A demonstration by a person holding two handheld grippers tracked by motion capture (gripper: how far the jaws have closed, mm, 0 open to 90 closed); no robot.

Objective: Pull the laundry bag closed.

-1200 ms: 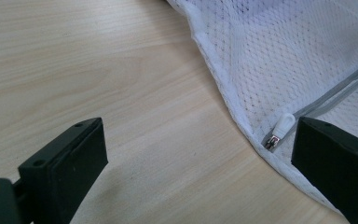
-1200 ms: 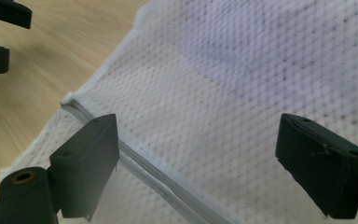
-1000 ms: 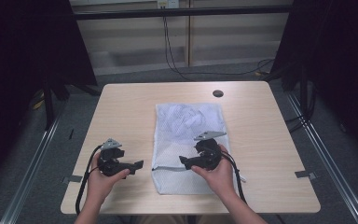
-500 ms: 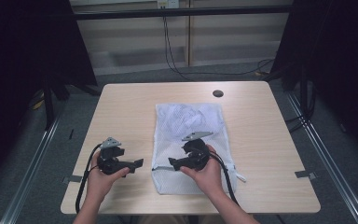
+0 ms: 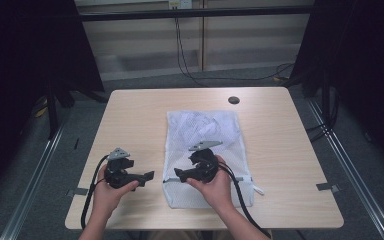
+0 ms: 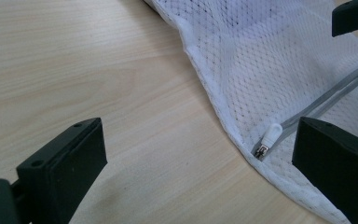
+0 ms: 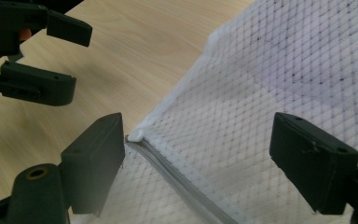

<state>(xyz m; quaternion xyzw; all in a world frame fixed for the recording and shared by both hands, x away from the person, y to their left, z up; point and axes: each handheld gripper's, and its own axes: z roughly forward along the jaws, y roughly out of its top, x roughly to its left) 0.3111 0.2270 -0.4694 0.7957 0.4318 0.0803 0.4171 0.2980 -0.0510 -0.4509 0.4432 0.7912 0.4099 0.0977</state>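
Observation:
A white mesh zip bag (image 5: 203,131) lies flat in the middle of the wooden table (image 5: 135,115). My right gripper (image 5: 177,175) rests on the bag's near left part and points left, open. In the right gripper view the right gripper (image 7: 198,135) has the bag's corner and the grey zipper (image 7: 177,175) between its jaws, which have just been closing a little; the pads press on nothing. My left gripper (image 5: 147,176) sits on bare wood just left of the bag and points right, open. In the left gripper view the left gripper (image 6: 198,140) faces the white zipper pull (image 6: 270,136).
A round black cable hole (image 5: 234,100) is at the table's far side. Tape marks (image 5: 326,186) sit on the near edges. Black curtains and metal frame rails flank the table. Cables trail from both grippers off the near edge.
The right gripper has slid left across the bag toward its near left corner, closer to the left gripper. The left gripper has stayed put.

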